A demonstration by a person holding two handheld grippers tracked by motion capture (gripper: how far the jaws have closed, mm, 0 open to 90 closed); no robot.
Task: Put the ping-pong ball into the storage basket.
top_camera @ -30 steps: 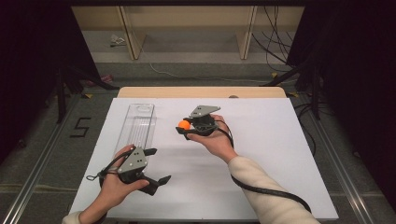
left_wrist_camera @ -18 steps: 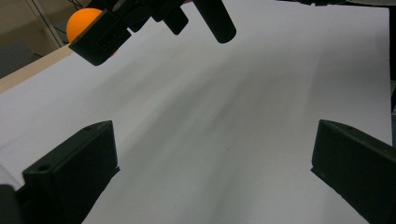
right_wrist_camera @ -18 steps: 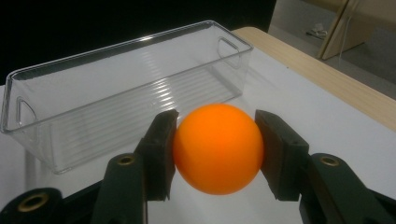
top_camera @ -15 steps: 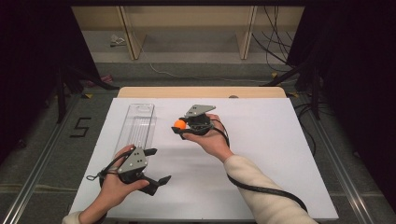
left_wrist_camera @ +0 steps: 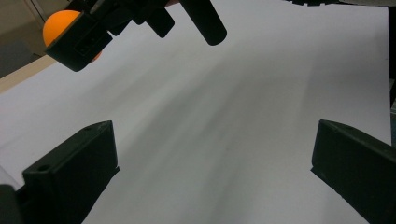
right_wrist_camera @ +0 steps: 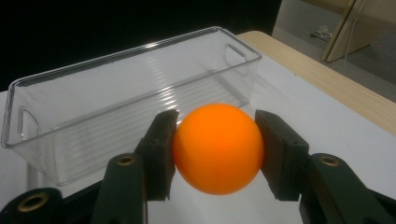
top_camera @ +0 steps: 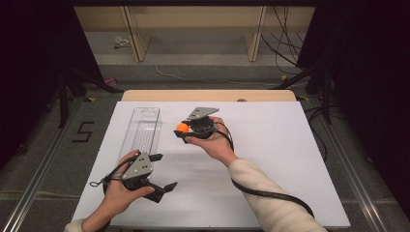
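While my right tongs [top_camera: 184, 130] pinch the orange ball [top_camera: 182, 127] between both pads, they have carried it leftward across the table since a moment ago, from out over the open sheet to just beside the clear plastic bin [top_camera: 141, 126]. In the right gripper view the ball [right_wrist_camera: 218, 147] sits squarely clamped, with the bin's [right_wrist_camera: 116, 93] long side right ahead of it and its inside bare. I judge that the carry is nearly over: what remains is to bring the ball over the rim and let it go.

My left tongs [top_camera: 162, 171] have kept their place near the front edge of the table, jaws spread wide with nothing between them, just off the bin's near end. Looking along them, I see the ball [left_wrist_camera: 58, 25] up high in the other tongs.

Beneath it all lies a white sheet [top_camera: 270, 159] covering the tabletop, with a strip of bare wood [top_camera: 208, 95] showing at the far edge. Beyond, the room is dark, with a grey floor, wooden shelf legs and loose cables.
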